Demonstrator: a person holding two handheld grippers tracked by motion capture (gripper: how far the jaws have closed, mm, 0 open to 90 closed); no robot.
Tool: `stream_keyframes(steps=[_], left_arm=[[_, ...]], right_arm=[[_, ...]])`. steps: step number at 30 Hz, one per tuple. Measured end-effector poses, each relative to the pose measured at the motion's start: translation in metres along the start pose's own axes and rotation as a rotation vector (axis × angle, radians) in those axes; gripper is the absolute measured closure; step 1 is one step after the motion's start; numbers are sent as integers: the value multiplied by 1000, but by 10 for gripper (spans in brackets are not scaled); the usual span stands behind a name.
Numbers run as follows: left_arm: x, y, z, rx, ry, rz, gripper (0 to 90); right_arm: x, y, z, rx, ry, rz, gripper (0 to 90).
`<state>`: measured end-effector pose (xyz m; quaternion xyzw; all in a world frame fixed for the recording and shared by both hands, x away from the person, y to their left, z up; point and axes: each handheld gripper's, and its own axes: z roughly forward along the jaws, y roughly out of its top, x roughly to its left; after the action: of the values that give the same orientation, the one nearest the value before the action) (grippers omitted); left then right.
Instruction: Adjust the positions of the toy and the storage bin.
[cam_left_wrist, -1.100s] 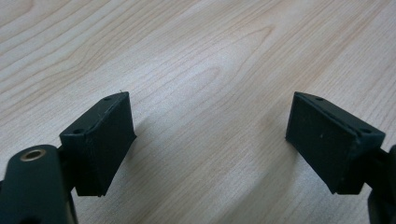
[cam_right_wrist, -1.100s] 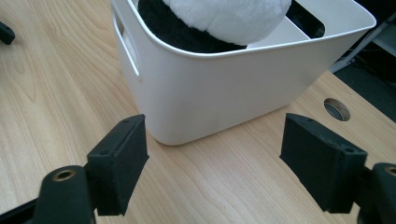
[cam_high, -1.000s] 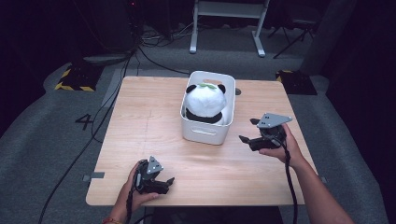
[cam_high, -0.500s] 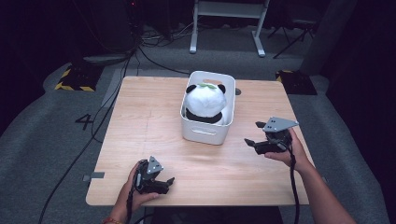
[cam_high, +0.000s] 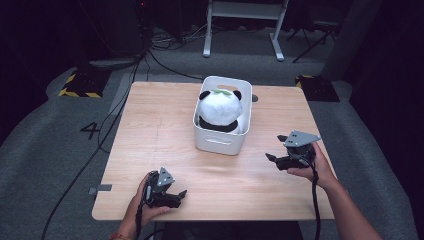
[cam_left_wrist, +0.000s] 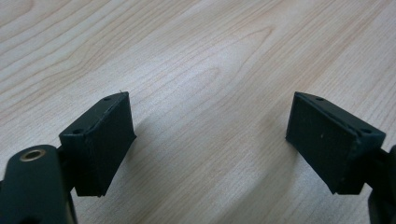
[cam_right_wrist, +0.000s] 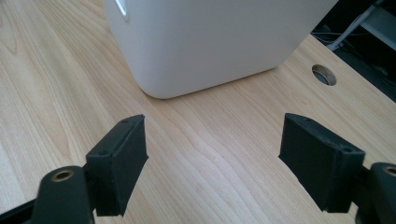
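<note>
A white bin (cam_high: 220, 140) stands near the middle of the table (cam_high: 150, 145), toward its far edge, and holds a plush panda (cam_high: 221, 107) that sits upright with its head above the rim. In the right gripper view the bin's (cam_right_wrist: 210, 42) smooth side wall rises just beyond the open jaws, with a round cable hole (cam_right_wrist: 323, 74) in the tabletop off to one side. The right tool (cam_high: 274, 150) is held above the table to the right of the bin, near it but apart from it, with its jaws spread wide and nothing between them. The left tool (cam_high: 181, 196) rests low at the near edge of the table, well apart from the bin; its jaws are also spread wide over bare wood (cam_left_wrist: 210, 93) and grip nothing. Compared with the frame one second earlier, the right tool has drawn back from the bin's right side toward the person and slightly outward to the right. The left tool, the bin and the panda have kept their positions.
</note>
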<state>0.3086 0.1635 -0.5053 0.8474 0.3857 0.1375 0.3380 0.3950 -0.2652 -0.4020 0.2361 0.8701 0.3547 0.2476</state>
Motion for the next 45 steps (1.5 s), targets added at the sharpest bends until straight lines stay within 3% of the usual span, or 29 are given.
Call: stream_keyframes(steps=[9, 11, 14, 15, 17, 18, 45], left_arm=[[0, 0, 0, 0, 0, 0, 152], [0, 0, 0, 0, 0, 0, 152], [0, 0, 0, 0, 0, 0, 151], [0, 0, 0, 0, 0, 0, 151], [0, 0, 0, 0, 0, 0, 151], [0, 0, 0, 0, 0, 0, 151], [0, 0, 0, 1, -1, -4, 151]], right_arm=[[-3, -11, -4, 7, -9, 7, 224], [-1, -13, -5, 4, -8, 34, 224], [-2, -17, -7, 22, -14, 2, 224], [-1, -17, -7, 11, -8, 22, 224], [-2, -21, -8, 25, -21, 4, 223], [-1, -22, -9, 28, -19, 21, 223], [-5, -73, -22, 76, -44, 56, 223]])
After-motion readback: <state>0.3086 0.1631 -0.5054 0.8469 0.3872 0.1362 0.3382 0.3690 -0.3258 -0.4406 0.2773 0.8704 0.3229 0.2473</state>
